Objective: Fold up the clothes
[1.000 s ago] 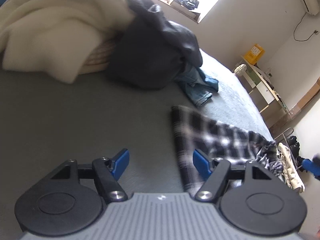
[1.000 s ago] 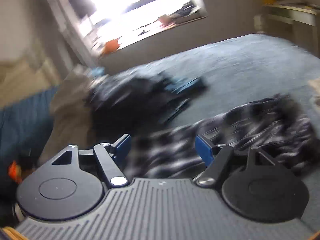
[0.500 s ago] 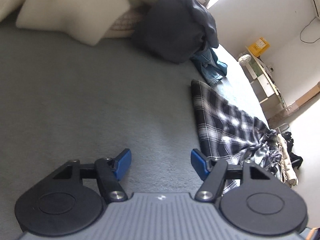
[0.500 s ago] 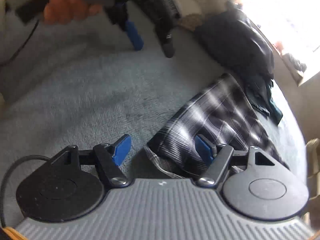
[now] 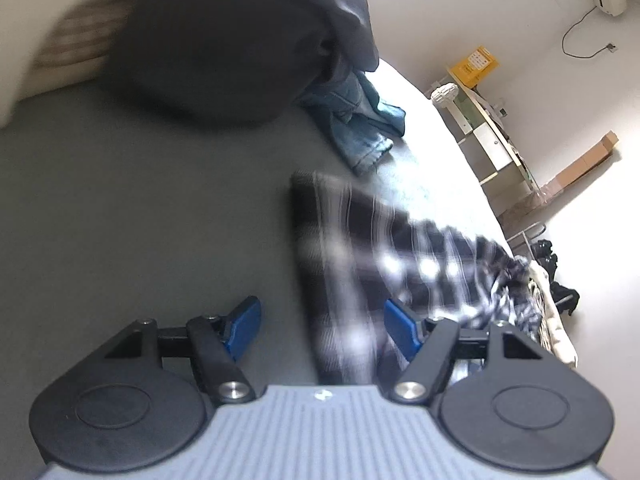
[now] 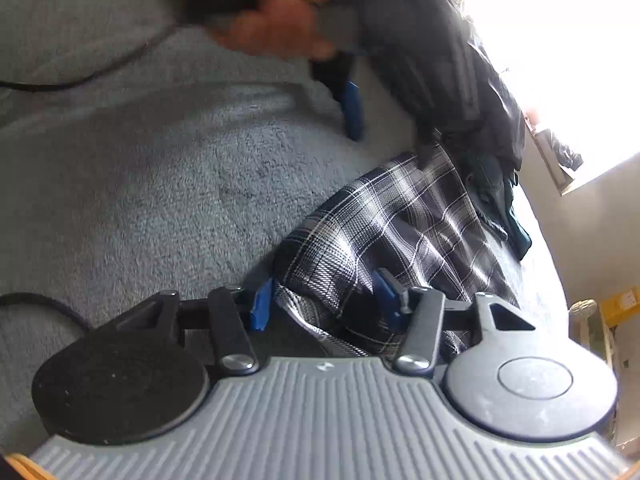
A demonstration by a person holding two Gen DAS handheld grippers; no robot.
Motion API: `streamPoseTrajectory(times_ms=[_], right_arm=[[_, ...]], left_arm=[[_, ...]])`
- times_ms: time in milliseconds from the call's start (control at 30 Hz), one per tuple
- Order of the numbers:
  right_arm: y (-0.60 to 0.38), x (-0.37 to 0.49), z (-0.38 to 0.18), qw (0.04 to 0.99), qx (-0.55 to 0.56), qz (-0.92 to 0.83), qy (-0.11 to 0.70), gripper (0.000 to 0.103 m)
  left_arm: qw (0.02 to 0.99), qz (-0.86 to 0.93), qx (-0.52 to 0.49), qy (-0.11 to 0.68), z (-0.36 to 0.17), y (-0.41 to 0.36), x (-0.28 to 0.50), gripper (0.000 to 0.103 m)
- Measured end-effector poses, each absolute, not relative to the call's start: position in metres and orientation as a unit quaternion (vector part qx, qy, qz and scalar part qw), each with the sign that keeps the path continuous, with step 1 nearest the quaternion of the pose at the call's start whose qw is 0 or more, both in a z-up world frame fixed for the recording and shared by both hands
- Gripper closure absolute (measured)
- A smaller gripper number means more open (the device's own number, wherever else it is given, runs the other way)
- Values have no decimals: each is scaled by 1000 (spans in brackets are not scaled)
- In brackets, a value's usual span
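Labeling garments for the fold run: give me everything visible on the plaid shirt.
The plaid shirt looks like thin woven fabric, black or dark navy with white checks. It lies crumpled and partly spread on the grey bedcover, one straight edge toward the left claw, the far end bunched. A folded corner sits between the open fingers of the right claw. Blue denim lies just beyond it.

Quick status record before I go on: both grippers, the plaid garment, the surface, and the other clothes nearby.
left gripper: open, plaid edge between fingers
right gripper: open, straddling a bunched plaid corner, not clamped
plaid garment: lying on the bed, one end rumpled
surface: grey bed cover
dark garment: heaped beyond the plaid
denim piece: beside the dark heap
cream blanket: far left, blurred
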State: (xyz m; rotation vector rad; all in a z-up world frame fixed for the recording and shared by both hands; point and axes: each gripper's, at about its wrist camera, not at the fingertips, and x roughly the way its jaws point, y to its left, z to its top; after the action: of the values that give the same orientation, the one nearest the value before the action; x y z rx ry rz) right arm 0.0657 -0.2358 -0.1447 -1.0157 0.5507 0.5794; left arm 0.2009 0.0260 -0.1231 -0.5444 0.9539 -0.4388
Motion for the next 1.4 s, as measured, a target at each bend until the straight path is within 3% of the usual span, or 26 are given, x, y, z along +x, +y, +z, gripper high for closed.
streamPoseTrajectory(times_ms=[133, 233, 300, 400, 800, 1200, 1400], right_arm=[[-237, 62, -148, 796, -485, 261, 250, 68], [-239, 63, -150, 795, -491, 252, 251, 78], [-241, 65, -152, 794, -494, 248, 254, 86], [-241, 67, -152, 793, -494, 245, 258, 93], [-229, 60, -113, 811, -440, 258, 286, 97], [-126, 27, -95, 789, -373, 420, 249, 97], [-82, 25, -113, 768, -347, 471, 260, 97]], left_arm=[[833, -206, -244, 451, -127, 13, 221, 44], [840, -195, -237, 447, -130, 8, 227, 61], [847, -184, -234, 440, -132, 7, 226, 85], [852, -171, -246, 429, -134, 8, 224, 98], [870, -154, -264, 387, -110, 45, 194, 99], [895, -57, -205, 391, -81, 200, 140, 99], [898, -11, -150, 414, -88, 234, 138, 102]])
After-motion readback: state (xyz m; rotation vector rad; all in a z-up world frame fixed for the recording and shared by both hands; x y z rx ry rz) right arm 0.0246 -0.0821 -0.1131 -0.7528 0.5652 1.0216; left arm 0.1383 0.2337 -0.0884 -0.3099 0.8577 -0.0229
